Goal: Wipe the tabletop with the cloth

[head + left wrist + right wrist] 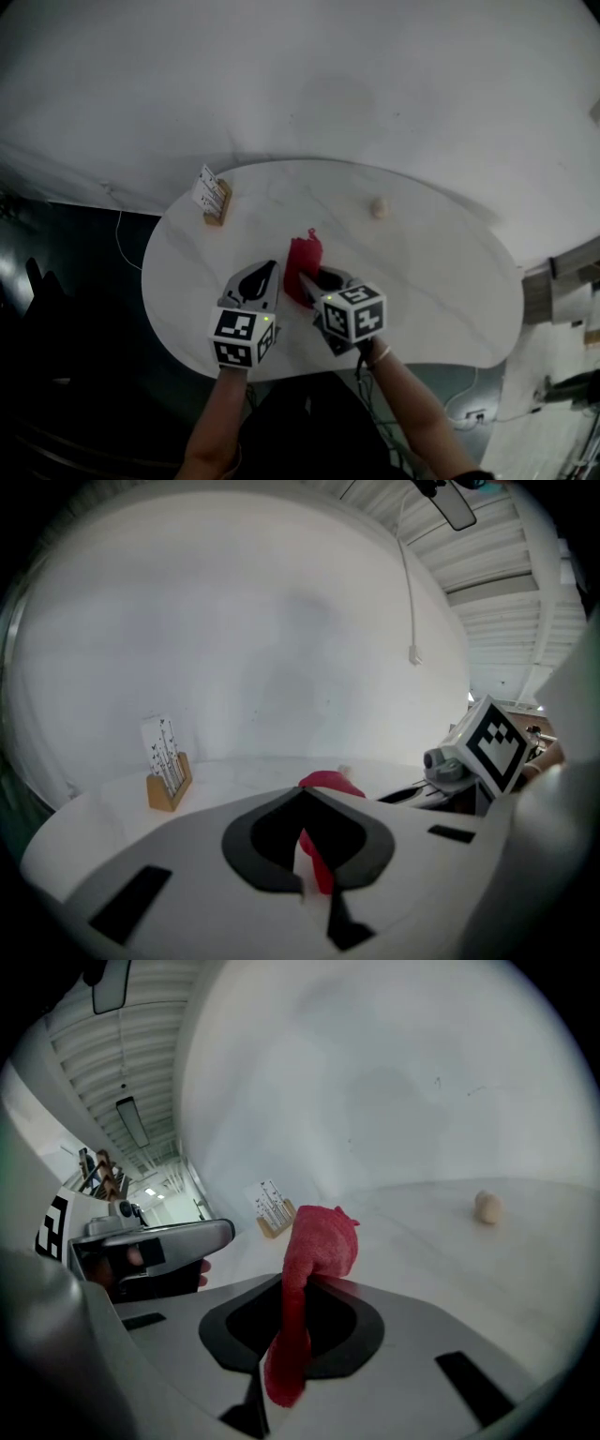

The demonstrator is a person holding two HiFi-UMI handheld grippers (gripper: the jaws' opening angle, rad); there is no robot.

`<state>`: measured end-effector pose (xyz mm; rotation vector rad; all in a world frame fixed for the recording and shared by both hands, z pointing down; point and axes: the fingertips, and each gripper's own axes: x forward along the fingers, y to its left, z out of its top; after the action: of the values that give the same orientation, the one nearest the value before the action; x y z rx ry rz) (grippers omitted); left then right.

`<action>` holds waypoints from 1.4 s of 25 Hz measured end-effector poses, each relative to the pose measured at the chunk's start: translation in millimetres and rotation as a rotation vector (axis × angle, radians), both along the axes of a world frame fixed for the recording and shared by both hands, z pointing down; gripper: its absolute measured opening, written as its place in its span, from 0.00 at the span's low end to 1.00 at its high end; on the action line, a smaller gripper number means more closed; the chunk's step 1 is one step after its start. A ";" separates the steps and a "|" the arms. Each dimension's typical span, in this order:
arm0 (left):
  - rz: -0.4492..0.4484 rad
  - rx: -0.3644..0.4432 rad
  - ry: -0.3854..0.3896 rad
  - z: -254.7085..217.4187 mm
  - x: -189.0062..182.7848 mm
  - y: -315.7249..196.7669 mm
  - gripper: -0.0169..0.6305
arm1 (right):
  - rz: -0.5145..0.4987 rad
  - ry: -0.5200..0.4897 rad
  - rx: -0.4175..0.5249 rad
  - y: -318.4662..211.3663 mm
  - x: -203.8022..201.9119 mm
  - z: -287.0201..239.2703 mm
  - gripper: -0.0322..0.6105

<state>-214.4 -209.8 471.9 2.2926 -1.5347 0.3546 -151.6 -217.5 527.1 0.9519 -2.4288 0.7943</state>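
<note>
one red cloth (314, 1241) pinched in the right gripper (302, 1290) jaws; left gripper (305, 803) jaws nearly together, empty. one round table (431, 281): one card holder (214, 195) at 10 o'clock, one small ball (379, 207) at 1.

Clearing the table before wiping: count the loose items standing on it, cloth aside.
2. A wooden card holder at far left, a small beige ball at far right. The red cloth could hide more.

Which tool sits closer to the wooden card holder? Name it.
The left tool: it lies on the card holder's side of the table, while the right tool, clamped on the red cloth, sits farther right.
</note>
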 end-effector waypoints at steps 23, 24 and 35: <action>0.204 -0.056 -0.001 25.2 108.4 -30.9 0.03 | 0.183 0.403 -0.120 -41.0 195.8 56.7 0.12; 0.222 -0.057 0.000 26.0 118.6 -31.6 0.03 | 0.213 0.412 -0.130 -40.2 214.8 57.0 0.12; 0.407 -0.067 0.001 30.9 217.6 -29.6 0.03 | 0.522 0.501 -0.203 -3.6 383.8 58.4 0.12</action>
<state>3.2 -239.4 502.9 2.5405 -1.0280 0.5000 232.3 -221.1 585.5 1.5154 -1.6582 0.8233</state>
